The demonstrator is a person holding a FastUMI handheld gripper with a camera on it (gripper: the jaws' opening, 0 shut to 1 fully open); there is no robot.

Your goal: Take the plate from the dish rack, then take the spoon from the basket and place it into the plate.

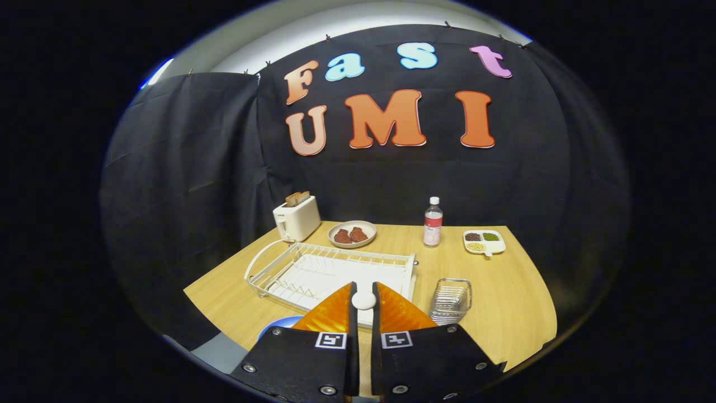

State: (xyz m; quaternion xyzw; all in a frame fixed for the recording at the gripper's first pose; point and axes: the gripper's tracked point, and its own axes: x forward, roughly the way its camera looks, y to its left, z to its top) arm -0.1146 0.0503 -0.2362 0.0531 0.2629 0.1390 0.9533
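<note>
Honestly the spoon (363, 300) looks like the whole story right now: a small white rounded bit sits pinched between the two fingers of the gripper (364, 302), and I'm guessing that's the spoon's bowl or handle end, though I can't tell which from this angle. The fingers are nearly closed with just that white piece in the gap, so I'd call it clamped on the spoon. It looks like glossy ceramic or hard plastic, so stiff, light, and probably slippery; if it's ceramic it'll chip if dropped. A rounded end is a sketchy place to hold since it can squirt out, so a steady squeeze and no jerky swings seems smart. The plate (278, 325) is a blue curved edge peeking out just left of and below the left finger, very close, sitting on the wooden table (520, 313); most of it is hidden behind the gripper body. So the drop should be a short move down and left. Just beyond the fingers is the white wire dish rack (330, 271), and off to the right of the fingers the little wire basket (451, 301) looks empty as far as I can see. Further beyond: a toaster (296, 217), a dish of food (352, 233), a bottle (432, 222), and a divided tray (484, 242).
</note>
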